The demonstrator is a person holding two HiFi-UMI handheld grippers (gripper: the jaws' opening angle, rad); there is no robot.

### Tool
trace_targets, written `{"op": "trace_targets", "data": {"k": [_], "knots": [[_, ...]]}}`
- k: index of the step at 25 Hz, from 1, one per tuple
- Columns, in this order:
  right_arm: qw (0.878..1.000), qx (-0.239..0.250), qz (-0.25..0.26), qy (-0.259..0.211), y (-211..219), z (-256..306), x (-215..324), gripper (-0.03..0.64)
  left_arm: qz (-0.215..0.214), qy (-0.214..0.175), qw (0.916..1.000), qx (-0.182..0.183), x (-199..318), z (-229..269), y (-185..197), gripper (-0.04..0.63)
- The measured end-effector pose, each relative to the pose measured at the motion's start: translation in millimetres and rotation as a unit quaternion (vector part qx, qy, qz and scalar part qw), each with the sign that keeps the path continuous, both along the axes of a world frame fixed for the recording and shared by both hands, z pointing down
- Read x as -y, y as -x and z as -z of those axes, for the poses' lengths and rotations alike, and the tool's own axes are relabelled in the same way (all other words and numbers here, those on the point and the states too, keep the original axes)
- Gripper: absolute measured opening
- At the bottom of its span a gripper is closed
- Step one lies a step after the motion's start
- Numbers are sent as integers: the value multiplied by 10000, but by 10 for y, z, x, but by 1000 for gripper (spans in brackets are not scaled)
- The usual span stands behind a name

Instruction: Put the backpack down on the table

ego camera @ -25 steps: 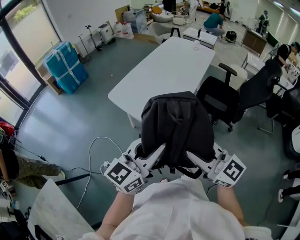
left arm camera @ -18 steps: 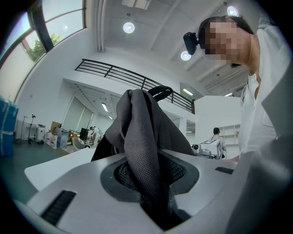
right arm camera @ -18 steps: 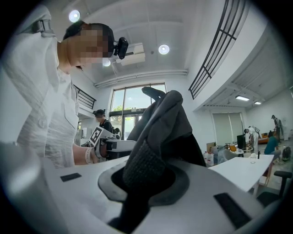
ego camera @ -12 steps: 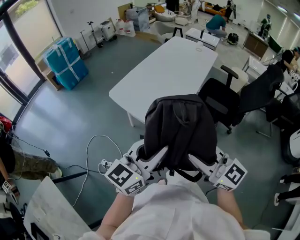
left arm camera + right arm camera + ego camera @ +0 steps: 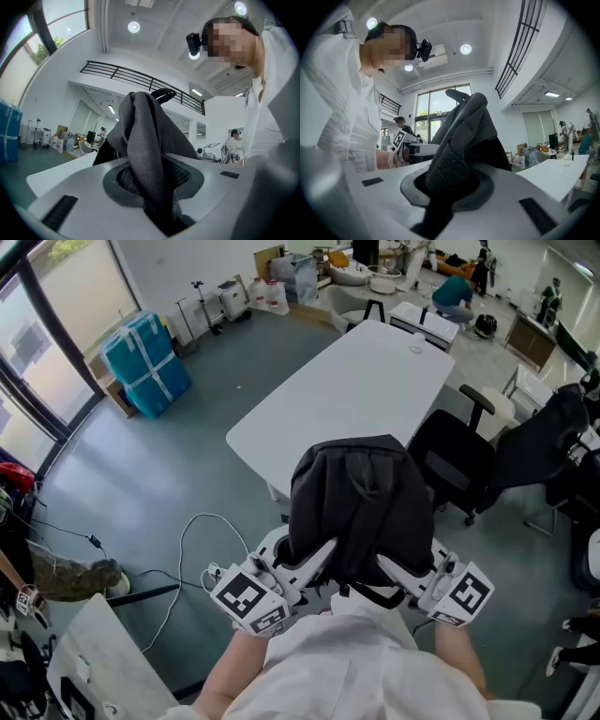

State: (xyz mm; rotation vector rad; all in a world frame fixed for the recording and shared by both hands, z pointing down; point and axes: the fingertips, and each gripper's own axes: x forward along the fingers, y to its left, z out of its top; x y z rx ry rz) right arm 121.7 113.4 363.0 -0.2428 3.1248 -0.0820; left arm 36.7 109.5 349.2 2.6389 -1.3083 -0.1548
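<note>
Backpack straps fill both sets of jaws. In the left gripper view, the left gripper has its jaws clamped on a fold of grey mesh strap that rises out of the gap toward the bag's top handle. In the right gripper view, the right gripper is likewise closed on a padded dark strap, with grey fabric bunched above it.

From the head view, the two grippers come in from either side of the bag's near edge. The marker cube of the left gripper and that of the right sit just in front of the person's white shirt.

The black backpack is held up between the grippers in front of the person's chest, clear of any surface. The long white table stretches away beyond it. A black office chair stands at the table's right side, a white cable loops over the grey floor at left, and blue wrapped boxes stand near the window.
</note>
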Motion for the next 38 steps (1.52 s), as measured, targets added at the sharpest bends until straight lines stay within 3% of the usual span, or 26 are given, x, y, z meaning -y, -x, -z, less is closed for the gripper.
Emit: {"op": "trace_targets", "data": {"k": [16,26,38], "knots": [[9994,229,271,-14,-234,168,1082,69,138,-12,9998,168,1043,202,-228,126],[9985,370,401,-61,-308,164,1283,69,279,-62,9993,250,1220,203,-317,126],[9989,439,162,-1,-223,154,1515,69,40,-20,9996,274,1485,197,-232,126]]}}
